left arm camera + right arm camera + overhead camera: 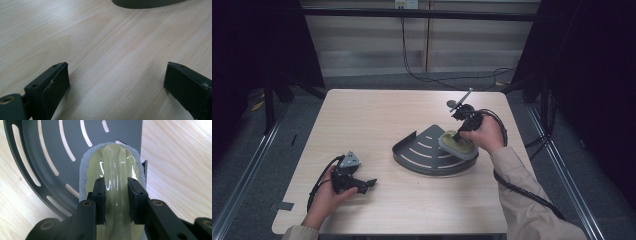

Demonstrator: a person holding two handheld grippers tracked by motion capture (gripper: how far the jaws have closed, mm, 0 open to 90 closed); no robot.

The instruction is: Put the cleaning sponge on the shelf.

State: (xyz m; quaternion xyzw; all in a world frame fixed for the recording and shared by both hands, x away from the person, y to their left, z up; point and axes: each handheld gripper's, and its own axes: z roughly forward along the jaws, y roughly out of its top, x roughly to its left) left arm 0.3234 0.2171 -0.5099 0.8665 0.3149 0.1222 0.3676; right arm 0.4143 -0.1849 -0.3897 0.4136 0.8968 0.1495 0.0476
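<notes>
A dark grey quarter-round slotted tray (422, 150) lies mid-table. On its right part rests a pale yellow-green sponge (458, 145) with a grey scouring edge. My right gripper (458, 135) points down on it. In the right gripper view the two pads (100, 195) squeeze a raised glossy ridge of the sponge (116, 162), so the gripper (116, 197) is shut on it above the tray (45, 150). My left gripper (371, 184) rests low over bare wood at the front left. In the left gripper view its fingers (50, 85) stand wide apart with nothing between them (117, 82).
The light wooden table (362, 115) ends at a front edge close to the left hand. Cables (517, 185) trail from both grippers. Dark frame rails and floor surround the table. The tray rim (147, 3) shows at the top of the left gripper view.
</notes>
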